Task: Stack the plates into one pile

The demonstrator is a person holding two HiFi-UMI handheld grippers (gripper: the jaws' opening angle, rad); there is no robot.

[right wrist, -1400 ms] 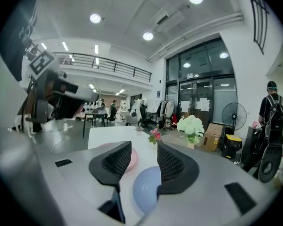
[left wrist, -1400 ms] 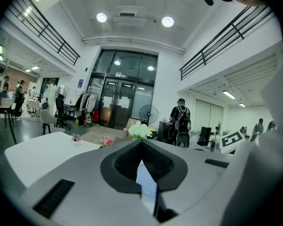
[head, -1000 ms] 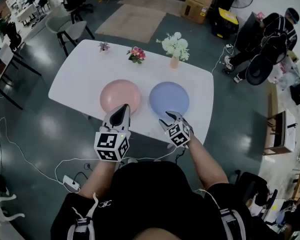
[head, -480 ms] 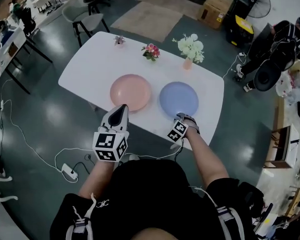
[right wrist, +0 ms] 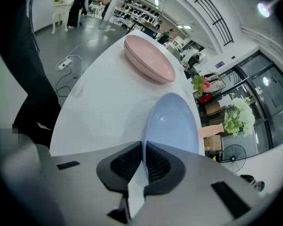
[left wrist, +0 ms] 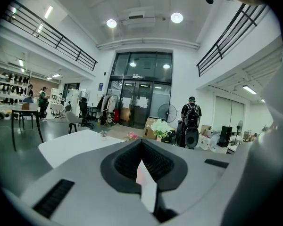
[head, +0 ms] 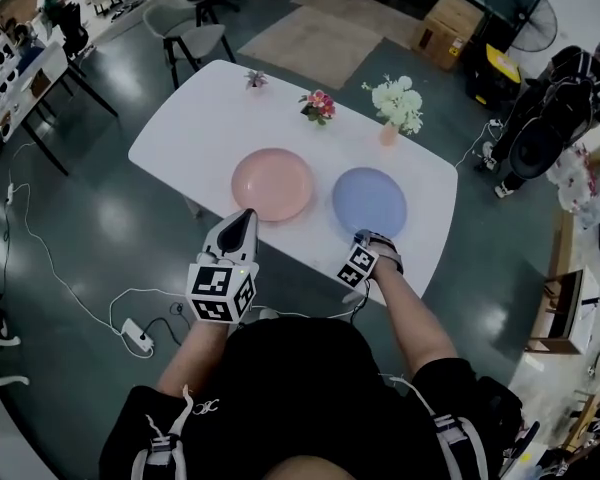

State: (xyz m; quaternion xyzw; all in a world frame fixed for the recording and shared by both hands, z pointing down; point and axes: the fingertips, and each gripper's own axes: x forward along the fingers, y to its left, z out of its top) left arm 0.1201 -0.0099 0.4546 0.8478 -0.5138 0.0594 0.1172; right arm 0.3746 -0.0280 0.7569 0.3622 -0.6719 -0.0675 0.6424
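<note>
At the head view's lower centre, the right gripper (head: 361, 239), jaws just closed onto the near rim of the blue plate (head: 370, 200) right of the pink plate (head: 272, 183), could drop it on lifting from so shallow a bite, while the left gripper (head: 242, 220) hovers with jaws together, empty.

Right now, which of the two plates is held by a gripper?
The blue plate: the right gripper has just closed its jaws on the plate's near rim. The pink plate beside it has no jaws on it.
</note>
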